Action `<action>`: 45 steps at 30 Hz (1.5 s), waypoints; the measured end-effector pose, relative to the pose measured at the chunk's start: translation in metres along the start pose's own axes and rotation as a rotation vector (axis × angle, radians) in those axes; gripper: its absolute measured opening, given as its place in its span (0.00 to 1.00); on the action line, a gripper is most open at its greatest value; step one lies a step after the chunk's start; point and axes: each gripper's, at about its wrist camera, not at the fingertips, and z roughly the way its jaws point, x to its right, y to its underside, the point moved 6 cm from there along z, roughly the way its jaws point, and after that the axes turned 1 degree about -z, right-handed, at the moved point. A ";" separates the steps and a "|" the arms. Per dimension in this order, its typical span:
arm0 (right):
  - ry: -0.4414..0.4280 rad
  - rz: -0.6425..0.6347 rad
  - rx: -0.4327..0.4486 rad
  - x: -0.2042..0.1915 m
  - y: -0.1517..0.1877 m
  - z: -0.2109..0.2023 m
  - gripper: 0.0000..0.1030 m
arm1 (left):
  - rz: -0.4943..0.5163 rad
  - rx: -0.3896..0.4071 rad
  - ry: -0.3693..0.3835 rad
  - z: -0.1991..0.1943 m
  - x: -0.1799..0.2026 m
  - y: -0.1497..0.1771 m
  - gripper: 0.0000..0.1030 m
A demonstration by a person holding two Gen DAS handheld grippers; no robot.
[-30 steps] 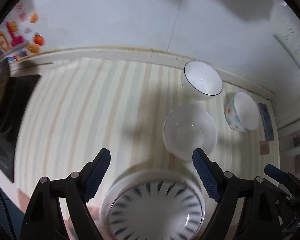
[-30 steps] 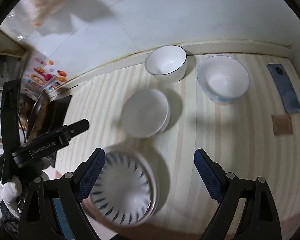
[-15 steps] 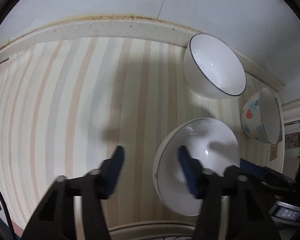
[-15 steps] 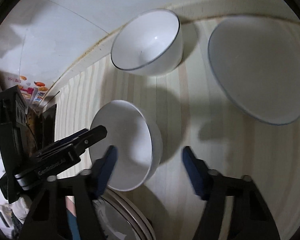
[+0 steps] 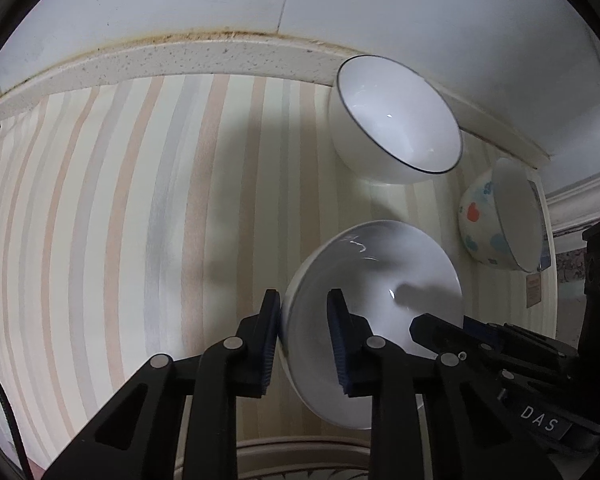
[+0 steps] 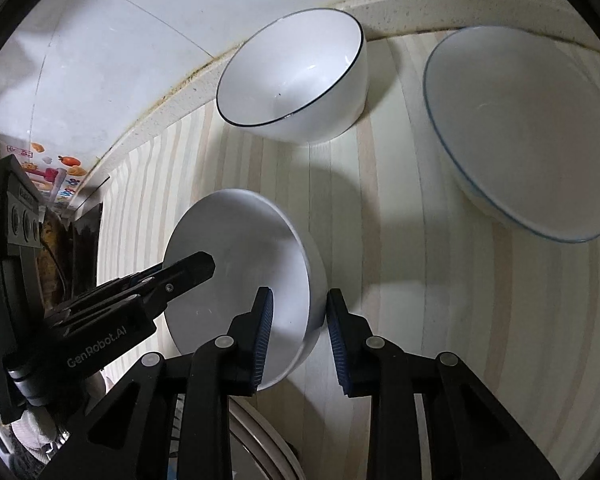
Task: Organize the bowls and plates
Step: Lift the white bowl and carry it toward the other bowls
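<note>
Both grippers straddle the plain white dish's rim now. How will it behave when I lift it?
The plain white dish looks glazed and glossy, so probably slippery between the pads. It appears rigid ceramic: likely fragile, fairly heavy. The left gripper and right gripper take opposite rims, so uneven lifting may tip it.

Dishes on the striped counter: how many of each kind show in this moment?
Plain white shallow dish, gripped by both grippers: 1
Dark-rimmed white bowl: 1
Patterned bowl with coloured spots: 1
Plate with dark radial marks, only its edge in view: 1
Total: 4
</note>
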 end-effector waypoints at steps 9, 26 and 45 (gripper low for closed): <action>-0.003 -0.010 0.036 0.007 0.017 -0.043 0.29 | 0.043 0.035 0.020 -0.029 0.034 0.009 0.21; 0.050 0.076 0.010 0.105 0.138 -0.122 0.29 | 0.161 -0.072 0.077 -0.014 0.137 0.128 0.21; -0.020 0.147 -0.007 0.147 0.157 -0.148 0.30 | 0.168 -0.073 0.017 -0.026 0.145 0.133 0.22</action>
